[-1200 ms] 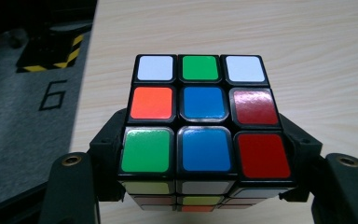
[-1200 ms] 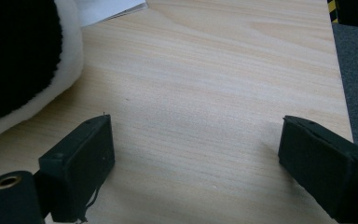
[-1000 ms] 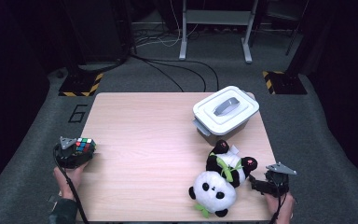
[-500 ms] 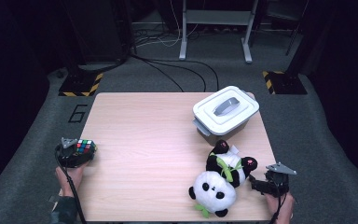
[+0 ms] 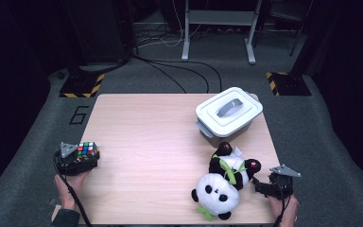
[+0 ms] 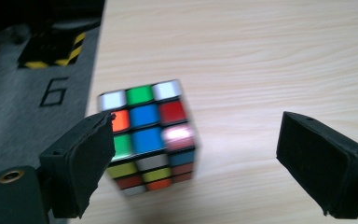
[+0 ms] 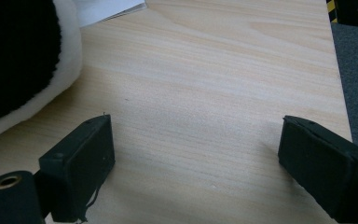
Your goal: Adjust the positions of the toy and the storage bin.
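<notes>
A colour-tiled puzzle cube (image 6: 147, 135) lies between the jaws of my left gripper (image 6: 191, 158) at the table's left edge. The jaws have just been opening: the left one is close by the cube's side and the right one stands well clear of it. In the high view the cube (image 5: 87, 149) sits just ahead of the left gripper (image 5: 78, 161). My right gripper (image 7: 193, 149) rests open over bare wood at the front right corner, with nothing between its jaws. A plush panda (image 5: 222, 184) lies just to the left of the right gripper (image 5: 264, 185).
A white lidded box with a grey handle (image 5: 228, 113) stands at the back right of the wooden table (image 5: 146, 132). The panda's black-and-white fur (image 7: 23, 60) borders the right gripper's left side. Grey carpet with a "6" mark (image 5: 78, 115) surrounds the table.
The left gripper's jaws have spread apart from the cube, and that hand and the cube have shifted slightly to the right. The right gripper and the panda have stayed still.
</notes>
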Action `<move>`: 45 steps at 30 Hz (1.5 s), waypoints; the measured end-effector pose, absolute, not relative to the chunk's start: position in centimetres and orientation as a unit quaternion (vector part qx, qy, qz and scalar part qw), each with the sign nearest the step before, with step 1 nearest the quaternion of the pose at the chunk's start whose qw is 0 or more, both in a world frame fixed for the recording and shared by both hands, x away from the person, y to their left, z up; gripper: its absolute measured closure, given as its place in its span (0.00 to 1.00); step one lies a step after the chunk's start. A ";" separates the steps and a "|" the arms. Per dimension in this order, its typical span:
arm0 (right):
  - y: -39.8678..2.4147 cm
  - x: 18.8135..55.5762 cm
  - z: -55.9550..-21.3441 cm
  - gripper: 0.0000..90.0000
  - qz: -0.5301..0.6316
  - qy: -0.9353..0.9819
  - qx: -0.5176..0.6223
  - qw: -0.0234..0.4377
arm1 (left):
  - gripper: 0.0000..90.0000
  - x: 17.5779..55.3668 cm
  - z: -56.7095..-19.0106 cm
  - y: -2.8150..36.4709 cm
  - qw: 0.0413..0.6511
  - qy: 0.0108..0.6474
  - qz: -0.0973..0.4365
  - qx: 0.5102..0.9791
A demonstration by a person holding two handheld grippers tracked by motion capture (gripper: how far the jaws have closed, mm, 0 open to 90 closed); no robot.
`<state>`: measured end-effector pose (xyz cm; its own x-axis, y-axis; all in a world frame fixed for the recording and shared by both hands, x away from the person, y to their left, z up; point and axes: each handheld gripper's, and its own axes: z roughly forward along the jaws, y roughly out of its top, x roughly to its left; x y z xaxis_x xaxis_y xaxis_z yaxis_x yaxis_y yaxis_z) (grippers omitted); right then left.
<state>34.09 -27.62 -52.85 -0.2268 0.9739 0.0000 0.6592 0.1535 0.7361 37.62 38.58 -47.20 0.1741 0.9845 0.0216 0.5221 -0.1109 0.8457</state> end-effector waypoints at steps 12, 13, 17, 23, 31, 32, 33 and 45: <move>-27.6 34.1 -52.8 0.11 0.315 0.717 0.569 0.250 | 0.11 36.2 -45.6 34.6 0.392 0.514 0.315 0.695; -27.6 34.1 -52.8 0.11 0.315 0.717 0.569 0.250 | 0.11 36.2 -45.6 34.6 0.392 0.514 0.315 0.695; -27.6 34.1 -52.8 0.11 0.315 0.717 0.569 0.250 | 0.11 35.6 -45.8 31.8 0.407 0.482 0.292 0.719; -27.6 34.1 -52.8 0.11 0.315 0.717 0.569 0.250 | 0.10 34.9 -46.4 28.1 0.421 0.439 0.259 0.750; -27.6 34.1 -52.8 0.11 0.315 0.717 0.570 0.250 | 0.08 34.0 -47.5 23.2 0.428 0.372 0.213 0.796; -27.6 34.1 -52.8 0.11 0.315 0.717 0.570 0.250 | 0.08 33.8 -47.7 22.5 0.421 0.366 0.211 0.803; -27.6 34.1 -52.8 0.11 0.315 0.717 0.570 0.250 | 0.07 33.7 -47.8 21.9 0.418 0.361 0.210 0.807; -27.6 34.1 -52.8 0.11 0.315 0.716 0.570 0.250 | 0.08 31.8 -49.1 16.0 0.434 0.288 0.149 0.840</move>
<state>34.08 -27.63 -52.84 -0.2251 0.9743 0.0003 0.6589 0.1520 0.7367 31.83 15.96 -49.07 0.7894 0.6139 0.0008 0.3542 -0.4565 0.8162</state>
